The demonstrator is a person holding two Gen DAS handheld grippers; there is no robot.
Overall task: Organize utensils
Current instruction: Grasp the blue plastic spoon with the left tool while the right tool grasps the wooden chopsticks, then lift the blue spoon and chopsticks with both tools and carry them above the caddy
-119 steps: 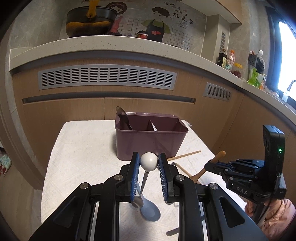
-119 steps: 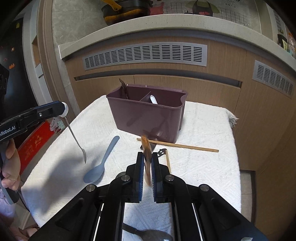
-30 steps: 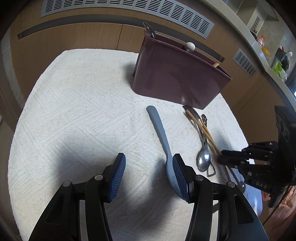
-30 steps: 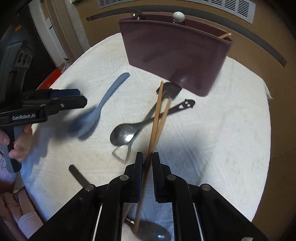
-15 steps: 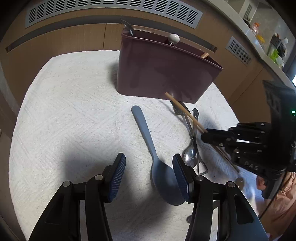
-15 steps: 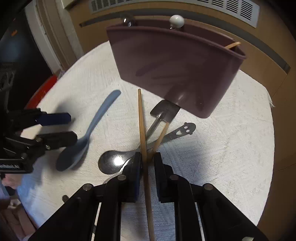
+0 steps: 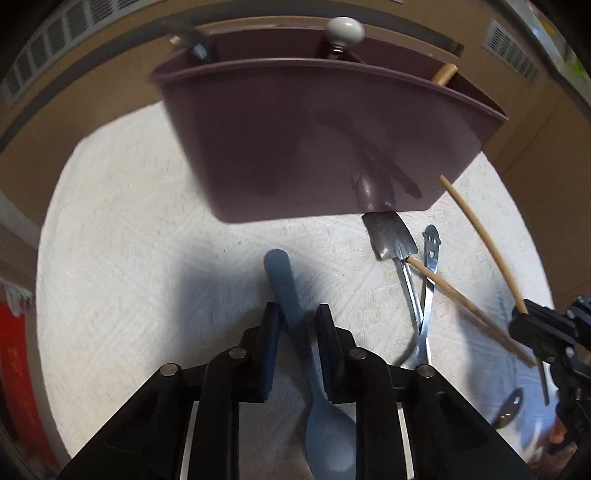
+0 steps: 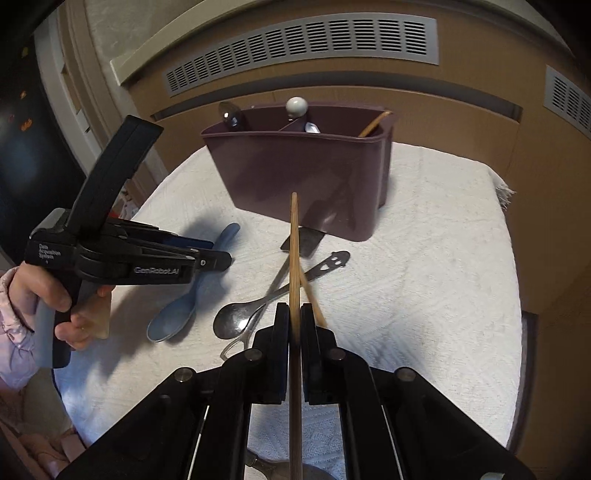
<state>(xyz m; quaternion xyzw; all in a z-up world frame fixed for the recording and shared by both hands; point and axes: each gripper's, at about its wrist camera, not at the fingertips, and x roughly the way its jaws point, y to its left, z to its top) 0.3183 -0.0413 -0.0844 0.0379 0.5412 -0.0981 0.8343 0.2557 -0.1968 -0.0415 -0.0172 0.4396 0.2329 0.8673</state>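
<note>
A purple divided utensil caddy (image 7: 332, 147) (image 8: 314, 177) stands on the white cloth, holding a white-knobbed utensil (image 7: 345, 30), a spoon and a wooden-handled piece. My left gripper (image 7: 295, 321) is down at the cloth with its jaws astride the handle of the blue plastic spoon (image 7: 291, 306) (image 8: 184, 306), still a little apart from it. My right gripper (image 8: 294, 317) is shut on one wooden chopstick (image 8: 294, 251), lifted and pointing at the caddy. A second chopstick (image 7: 461, 299) lies on the cloth.
A metal spoon (image 8: 240, 317), a small metal spatula (image 7: 391, 236) and a smiley-face metal piece (image 8: 330, 264) lie crossed in front of the caddy. Another spoon bowl (image 7: 511, 406) lies at the cloth's near edge. Wooden cabinets with vents (image 8: 303, 48) stand behind.
My left gripper has moved forward and down, and its jaws have narrowed around the blue spoon's handle. My right gripper has raised the chopstick and pulled back from the caddy.
</note>
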